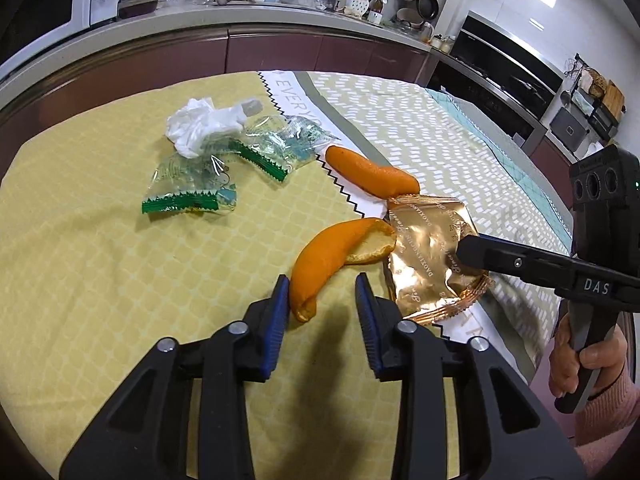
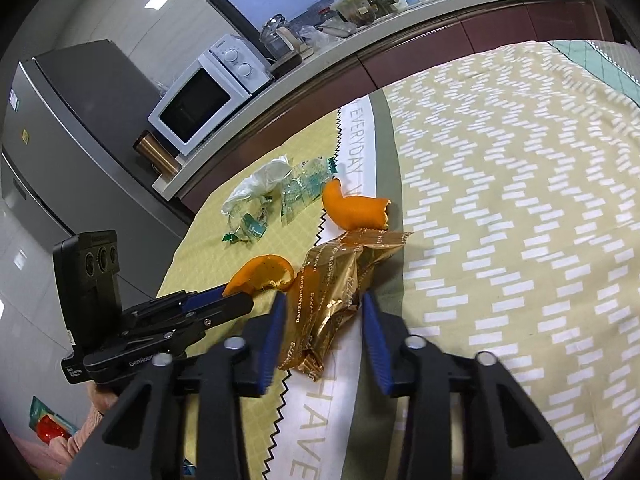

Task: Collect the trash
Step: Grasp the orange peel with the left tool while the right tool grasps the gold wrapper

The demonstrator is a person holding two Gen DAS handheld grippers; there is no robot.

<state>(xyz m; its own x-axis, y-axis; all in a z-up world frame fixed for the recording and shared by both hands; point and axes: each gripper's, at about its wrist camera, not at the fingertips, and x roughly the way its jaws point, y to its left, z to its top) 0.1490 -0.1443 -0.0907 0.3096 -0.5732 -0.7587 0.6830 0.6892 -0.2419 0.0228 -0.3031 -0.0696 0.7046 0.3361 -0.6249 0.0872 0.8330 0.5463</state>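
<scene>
Near the middle of the cloth-covered surface [image 1: 80, 240], a scatter of trash is seen. A curled orange peel [image 1: 320, 256] lies with its long axis running from the near edge up toward the far right, its lower tip between the blue pads of the left gripper [image 1: 322, 300]; the jaws stand apart around that tip, the left pad just beside the peel, and no grip is shown. Just beside the peel, touching its upper end, a crumpled gold wrapper [image 2: 332, 300] is spread flat, its long axis running away from the near edge. In the right wrist view the right gripper [image 2: 324, 320] straddles the wrapper's near part, jaws released, pads not seen pressing. A second orange peel [image 1: 372, 178] lies beyond the wrapper, its length running diagonally toward the far left. Farther toward the far left corner, two clear wrappers with green edges [image 1: 224, 168] and a crumpled white tissue [image 1: 200, 124] are bunched together.
</scene>
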